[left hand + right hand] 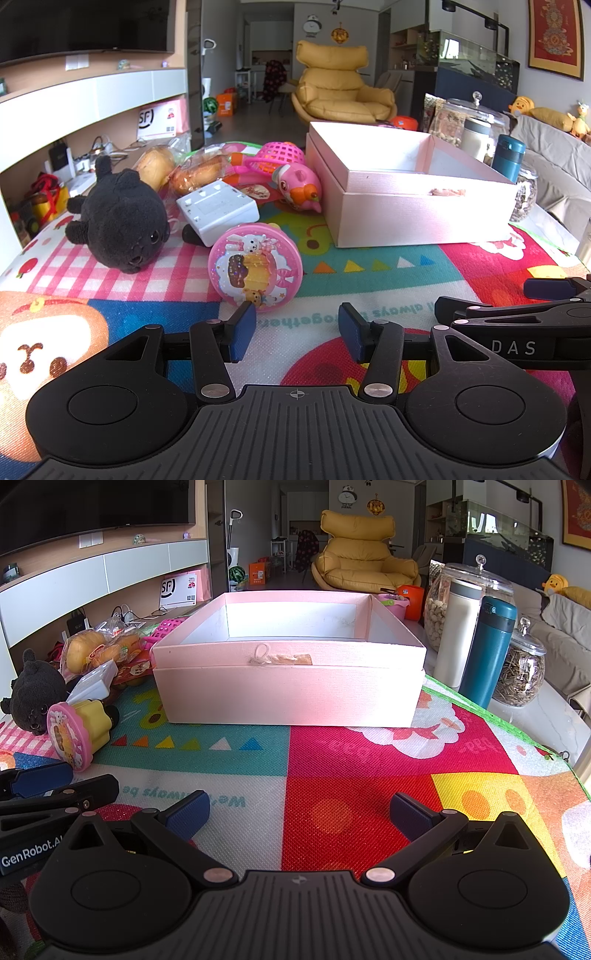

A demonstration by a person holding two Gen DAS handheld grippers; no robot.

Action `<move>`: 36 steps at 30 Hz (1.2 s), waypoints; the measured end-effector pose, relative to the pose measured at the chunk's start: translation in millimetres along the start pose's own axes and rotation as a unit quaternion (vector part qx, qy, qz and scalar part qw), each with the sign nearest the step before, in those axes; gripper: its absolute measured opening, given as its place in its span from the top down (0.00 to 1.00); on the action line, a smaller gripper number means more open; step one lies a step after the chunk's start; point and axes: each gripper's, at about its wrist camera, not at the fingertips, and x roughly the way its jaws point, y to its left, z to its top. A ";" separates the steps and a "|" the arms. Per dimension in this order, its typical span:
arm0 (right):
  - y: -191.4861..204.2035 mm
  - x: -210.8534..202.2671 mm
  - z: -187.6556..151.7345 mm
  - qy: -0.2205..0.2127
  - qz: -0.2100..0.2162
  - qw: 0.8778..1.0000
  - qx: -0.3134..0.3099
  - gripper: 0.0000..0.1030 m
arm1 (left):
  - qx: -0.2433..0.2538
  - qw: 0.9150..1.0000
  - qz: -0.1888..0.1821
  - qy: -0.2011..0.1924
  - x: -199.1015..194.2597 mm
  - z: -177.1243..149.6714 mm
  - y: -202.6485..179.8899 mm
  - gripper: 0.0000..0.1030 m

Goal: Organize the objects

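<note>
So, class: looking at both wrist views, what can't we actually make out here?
- Floor of the pink box: right wrist view, near wall hides it.
- Items behind the black plush: left wrist view, hidden by it.
- Packaged bread label: right wrist view, too small.
- Right gripper: left wrist view, cut off by the edge.

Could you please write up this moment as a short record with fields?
surface: colourful play mat
container: pink box, open top, nothing visible inside
nearest toy: round pink toy, on its side just ahead of the left gripper
other items left of box: black plush, white power strip, pink bird toy, wrapped bread
right of box: teal bottle, glass jars
left gripper: open, holding nothing
right gripper: wide open, holding nothing
</note>
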 end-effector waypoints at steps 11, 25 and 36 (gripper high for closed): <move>0.0 -0.2 -0.2 0.000 0.000 1.000 0.000 0.00 | 0.000 1.000 0.000 0.000 0.0 0.0 0.0 0.47; 0.0 -0.5 -0.5 0.000 0.000 1.000 0.000 0.00 | 0.000 1.000 0.000 0.000 0.0 0.0 -0.2 0.47; 0.5 0.1 0.2 0.000 0.000 1.000 0.000 0.00 | 0.002 1.000 0.002 0.000 -1.1 0.2 0.9 0.47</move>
